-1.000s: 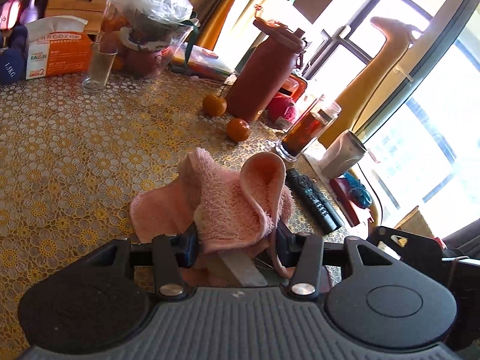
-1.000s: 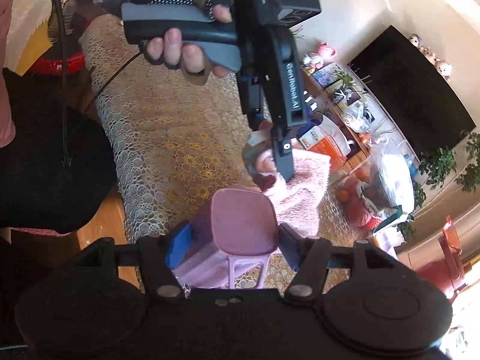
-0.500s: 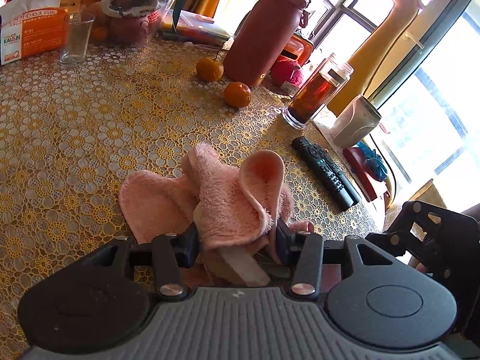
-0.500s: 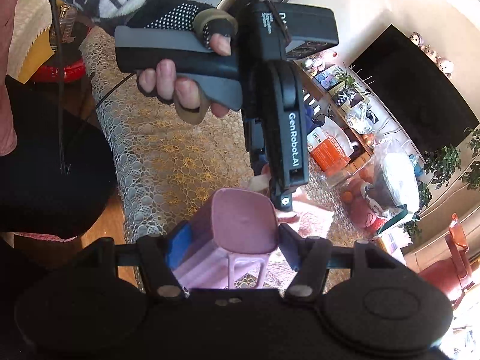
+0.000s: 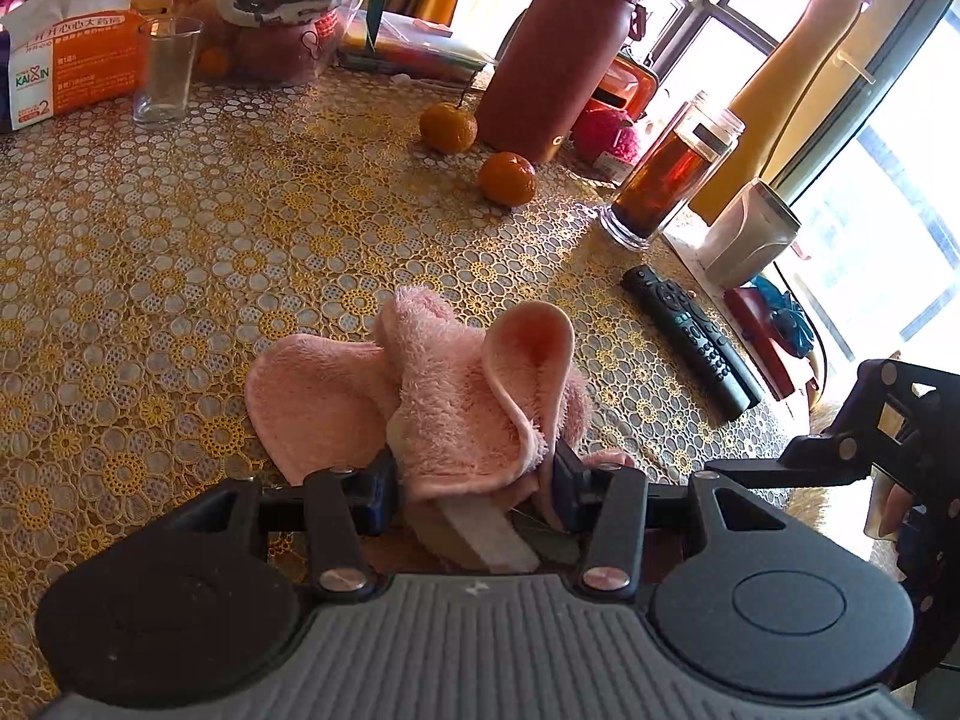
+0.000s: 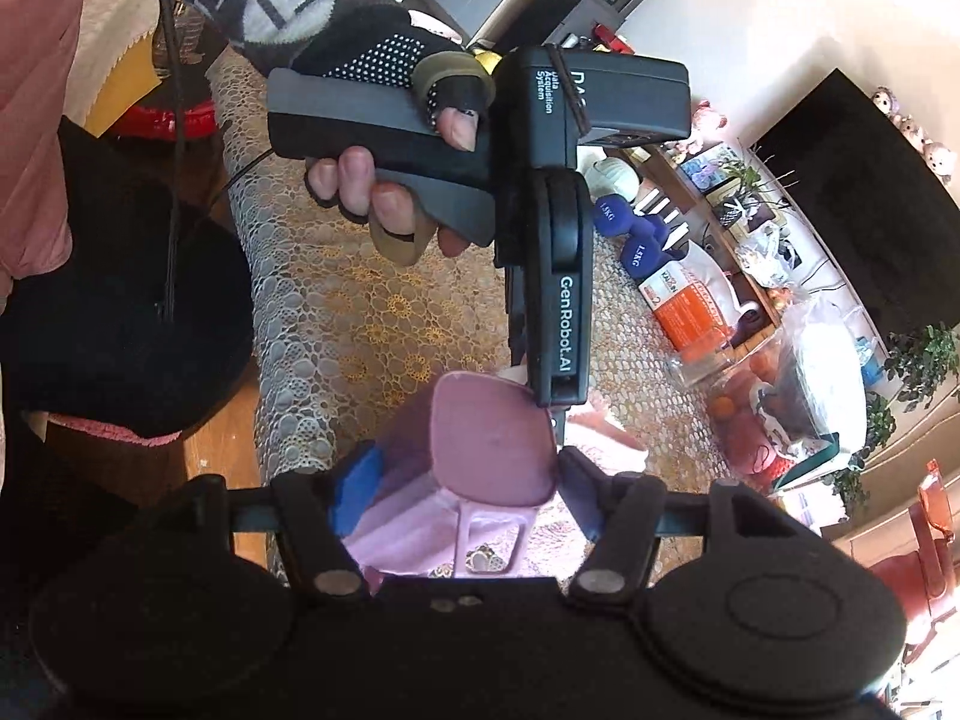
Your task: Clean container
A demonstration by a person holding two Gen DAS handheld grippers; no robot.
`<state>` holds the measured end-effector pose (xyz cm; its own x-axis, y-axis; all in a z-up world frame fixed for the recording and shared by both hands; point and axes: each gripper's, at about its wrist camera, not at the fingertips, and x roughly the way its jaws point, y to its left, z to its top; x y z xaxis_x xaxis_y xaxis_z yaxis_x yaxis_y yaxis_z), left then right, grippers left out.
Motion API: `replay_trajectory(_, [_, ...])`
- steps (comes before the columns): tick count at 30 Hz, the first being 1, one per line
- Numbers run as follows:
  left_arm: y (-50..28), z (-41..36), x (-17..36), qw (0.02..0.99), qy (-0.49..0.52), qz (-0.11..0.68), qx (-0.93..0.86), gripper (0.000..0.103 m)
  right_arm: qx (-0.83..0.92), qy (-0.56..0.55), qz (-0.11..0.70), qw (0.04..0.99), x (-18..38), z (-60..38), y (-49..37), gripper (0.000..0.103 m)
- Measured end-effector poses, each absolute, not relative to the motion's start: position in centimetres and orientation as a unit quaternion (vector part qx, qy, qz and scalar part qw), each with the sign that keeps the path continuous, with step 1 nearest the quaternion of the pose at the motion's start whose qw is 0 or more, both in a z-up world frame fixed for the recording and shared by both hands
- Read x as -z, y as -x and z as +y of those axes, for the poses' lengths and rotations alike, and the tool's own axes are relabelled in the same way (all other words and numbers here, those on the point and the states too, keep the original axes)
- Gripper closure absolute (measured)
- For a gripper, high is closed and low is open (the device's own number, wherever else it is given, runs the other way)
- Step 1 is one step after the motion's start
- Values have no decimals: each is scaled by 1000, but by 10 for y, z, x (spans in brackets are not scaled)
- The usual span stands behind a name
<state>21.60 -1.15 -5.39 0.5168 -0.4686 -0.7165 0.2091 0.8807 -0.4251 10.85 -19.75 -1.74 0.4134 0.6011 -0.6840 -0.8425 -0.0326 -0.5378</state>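
Observation:
My left gripper [image 5: 474, 468] is shut on a fluffy pink cloth [image 5: 456, 396], which bunches up between its fingers above the gold lace tablecloth [image 5: 180, 252]. My right gripper [image 6: 462, 480] is shut on a lilac plastic cup [image 6: 486, 438] with a handle; the cup's flat end faces the camera. In the right wrist view a gloved hand holds the left gripper's black body [image 6: 558, 276] just above and behind the cup, and its fingertips are hidden by the cup. A bit of the cloth [image 6: 600, 432] shows past the cup's rim.
On the table stand a brown flask [image 5: 558, 48], two tangerines [image 5: 507, 177], a jar of dark tea [image 5: 672, 174], a remote [image 5: 690, 336], an empty glass [image 5: 165, 72] and an orange tissue pack [image 5: 66, 60]. The table's edge drops to a wooden floor [image 6: 204, 450].
The left gripper has carried the cloth closer to the cup, until its tip is hidden behind the cup's edge. The cup stays gripped in the right gripper.

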Motion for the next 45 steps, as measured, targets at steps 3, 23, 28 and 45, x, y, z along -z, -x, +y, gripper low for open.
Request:
replay_trajectory(3, [-216, -8, 57, 859, 157, 449, 192, 55, -514, 499, 123, 687, 24, -196, -105, 36])
replay_trajectory(23, [-205, -9, 55, 873, 164, 429, 163, 55, -352, 148, 301, 874, -1, -223, -88, 20])
replay_trajectory(28, [-201, -10, 54, 875, 167, 429, 148, 55, -323, 124, 320, 882, 9, -204, -82, 24])
replay_trajectory(45, [-168, 2, 55, 850, 189, 464, 162, 55, -182, 145, 299, 926, 26, -175, -87, 43])
